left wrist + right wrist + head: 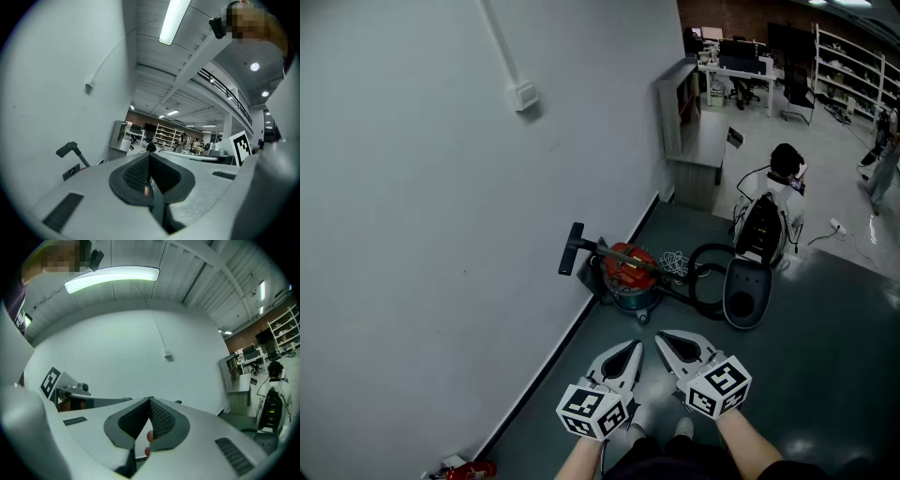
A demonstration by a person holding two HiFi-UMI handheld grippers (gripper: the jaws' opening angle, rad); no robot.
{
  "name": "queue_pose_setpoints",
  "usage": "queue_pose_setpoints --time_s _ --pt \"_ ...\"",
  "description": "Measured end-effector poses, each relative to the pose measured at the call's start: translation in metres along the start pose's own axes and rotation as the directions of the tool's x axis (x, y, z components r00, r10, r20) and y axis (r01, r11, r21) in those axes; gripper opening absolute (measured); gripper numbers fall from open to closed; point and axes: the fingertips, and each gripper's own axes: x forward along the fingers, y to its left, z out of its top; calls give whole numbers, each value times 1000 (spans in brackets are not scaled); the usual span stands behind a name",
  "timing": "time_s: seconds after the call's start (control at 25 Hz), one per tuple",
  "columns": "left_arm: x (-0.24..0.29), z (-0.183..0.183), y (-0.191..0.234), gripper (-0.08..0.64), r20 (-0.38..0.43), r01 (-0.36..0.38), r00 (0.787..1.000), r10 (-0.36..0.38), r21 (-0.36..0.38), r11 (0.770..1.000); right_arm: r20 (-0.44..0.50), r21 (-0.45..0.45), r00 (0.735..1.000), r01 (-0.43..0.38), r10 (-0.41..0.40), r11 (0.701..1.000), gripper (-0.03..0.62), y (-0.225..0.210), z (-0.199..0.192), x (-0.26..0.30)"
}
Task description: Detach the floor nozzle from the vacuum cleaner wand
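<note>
A red and teal vacuum cleaner [628, 272] stands on the floor by the white wall. Its black wand [619, 254] slants up to the left and ends in the black floor nozzle [573, 248], which rests against the wall. The nozzle [67, 149] also shows at the left of the left gripper view. My left gripper [629, 351] and right gripper [665, 339] are held side by side near me, well short of the vacuum. Both are shut with nothing in them. Close up, the left gripper [149, 157] and right gripper [150, 402] each show closed, empty jaws.
A black hose [705, 275] loops beside the vacuum, next to a dark oval object [746, 293]. A person [773, 202] sits further back on the floor. A grey cabinet [694, 131] stands by the wall, with desks and shelves [844, 66] beyond. A red object [469, 469] lies by the wall.
</note>
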Motion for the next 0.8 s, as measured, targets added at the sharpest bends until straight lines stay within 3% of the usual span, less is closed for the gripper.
queue_pose_setpoints --time_s 0.8 --pt "38 -19 -10 5 -37 -34 999 34 -14 999 -24 39 999 -40 41 998 18 -42 -15 -20"
